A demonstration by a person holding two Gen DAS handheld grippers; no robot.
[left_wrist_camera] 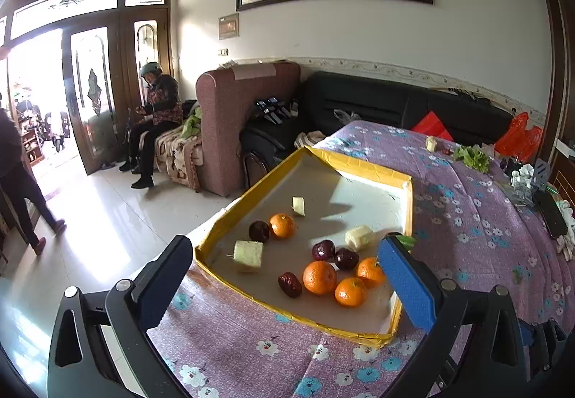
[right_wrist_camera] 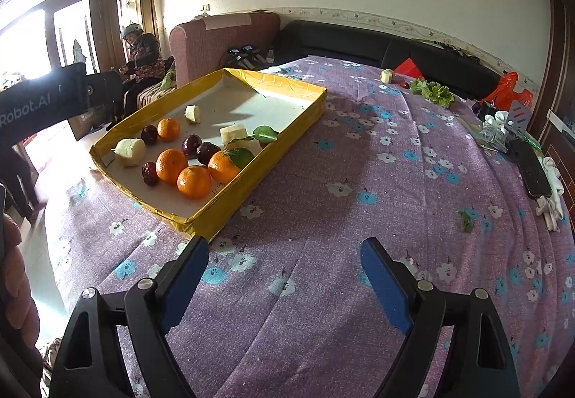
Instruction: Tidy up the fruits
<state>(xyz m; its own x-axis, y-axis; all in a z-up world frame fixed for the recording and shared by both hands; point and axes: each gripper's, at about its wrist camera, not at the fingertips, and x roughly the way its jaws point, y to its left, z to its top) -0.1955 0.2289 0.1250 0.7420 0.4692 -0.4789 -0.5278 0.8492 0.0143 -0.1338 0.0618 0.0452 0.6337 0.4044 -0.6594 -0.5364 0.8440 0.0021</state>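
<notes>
Tray [left_wrist_camera: 359,166] on table [right_wrist_camera: 323,182]: oranges [left_wrist_camera: 320,277], dates, pale chunks. Left tool [left_wrist_camera: 284,272] and right tool [right_wrist_camera: 284,272] both apart, empty. Risk: round oranges probably roll when nudged.

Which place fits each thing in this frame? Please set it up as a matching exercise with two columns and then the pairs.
Things
1. four round orange tangerines
2. bunch of green leafy lettuce
3. flat black phone
4. open right gripper

Places
A. on the purple floral cloth at the table's right edge
B. inside the shallow yellow-rimmed tray
C. hanging over bare cloth in front of the tray, holding nothing
D. on the cloth at the far end, near the black sofa

Pairs: 1-B, 2-D, 3-A, 4-C
</notes>
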